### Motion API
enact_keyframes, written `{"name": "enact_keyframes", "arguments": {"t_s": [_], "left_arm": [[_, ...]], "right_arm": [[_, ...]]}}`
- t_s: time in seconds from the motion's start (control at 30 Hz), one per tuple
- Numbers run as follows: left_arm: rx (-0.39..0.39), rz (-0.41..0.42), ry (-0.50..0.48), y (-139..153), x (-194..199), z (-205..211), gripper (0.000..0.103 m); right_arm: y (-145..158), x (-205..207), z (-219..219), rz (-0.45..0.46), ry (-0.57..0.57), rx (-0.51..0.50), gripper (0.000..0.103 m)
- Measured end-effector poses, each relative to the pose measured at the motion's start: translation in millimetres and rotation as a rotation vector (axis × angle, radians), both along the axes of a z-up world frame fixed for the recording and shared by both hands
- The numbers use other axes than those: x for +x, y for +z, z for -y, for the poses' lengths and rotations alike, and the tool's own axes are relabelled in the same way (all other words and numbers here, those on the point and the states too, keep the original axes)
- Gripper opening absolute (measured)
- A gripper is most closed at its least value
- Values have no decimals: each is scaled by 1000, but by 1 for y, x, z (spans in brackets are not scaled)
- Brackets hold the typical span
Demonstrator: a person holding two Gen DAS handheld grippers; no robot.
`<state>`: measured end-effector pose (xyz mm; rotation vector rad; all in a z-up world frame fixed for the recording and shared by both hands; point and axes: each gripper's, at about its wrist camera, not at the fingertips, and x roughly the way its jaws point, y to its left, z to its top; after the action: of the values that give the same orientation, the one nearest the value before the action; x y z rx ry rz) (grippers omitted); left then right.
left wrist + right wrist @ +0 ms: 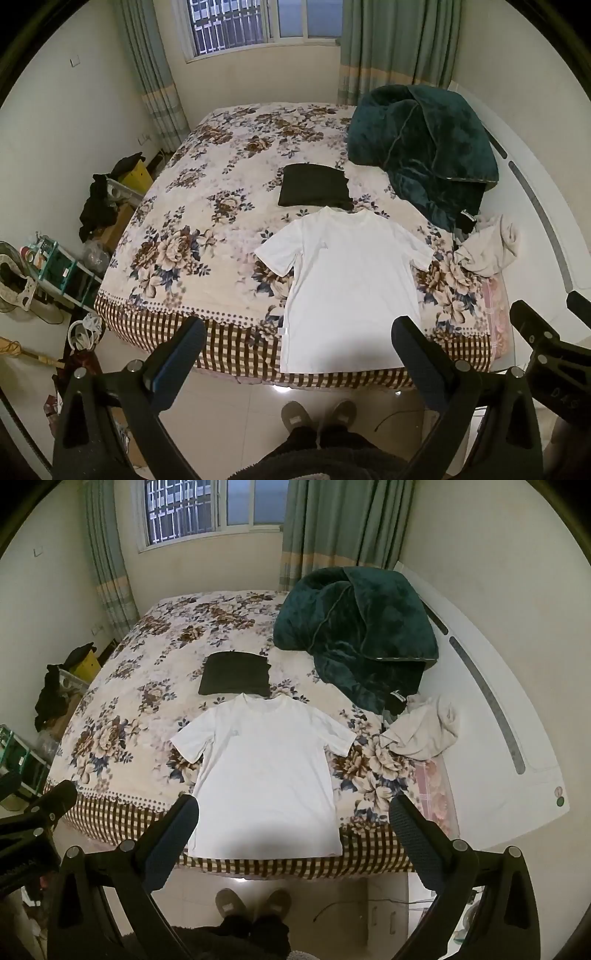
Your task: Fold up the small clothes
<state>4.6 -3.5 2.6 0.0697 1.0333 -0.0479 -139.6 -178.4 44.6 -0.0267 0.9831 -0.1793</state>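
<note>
A white T-shirt lies spread flat on the floral bed, neck away from me, hem hanging over the near checked edge; it also shows in the right wrist view. A folded dark garment lies just beyond its collar, also seen in the right wrist view. A crumpled cream garment lies to the right, also in the right wrist view. My left gripper is open and empty, above the bed's near edge. My right gripper is open and empty, over the shirt's hem.
A dark green blanket is heaped at the bed's far right by the white headboard. Boxes, shelves and clutter stand on the floor at left. My slippered feet stand on the tiled floor before the bed.
</note>
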Motion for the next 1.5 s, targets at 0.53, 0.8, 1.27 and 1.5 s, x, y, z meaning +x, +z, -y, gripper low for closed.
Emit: {"name": "enact_keyframes", "arguments": {"t_s": [0.53,0.8,1.27,1.5], "left_arm": [[-5,5,3,10,9,1,103],[-9,8,4,11,9,-2,103],[-16,25,14,22,13,-5,103],[-17,37,14,19,7,-6,103]], "right_arm": [[4,4,0,5,7,-3,103],[7,7,-5,6,9,-4,103],[9,8,-7,10,11,-2,103],[25,14,-12,13,21,-1,103]]}}
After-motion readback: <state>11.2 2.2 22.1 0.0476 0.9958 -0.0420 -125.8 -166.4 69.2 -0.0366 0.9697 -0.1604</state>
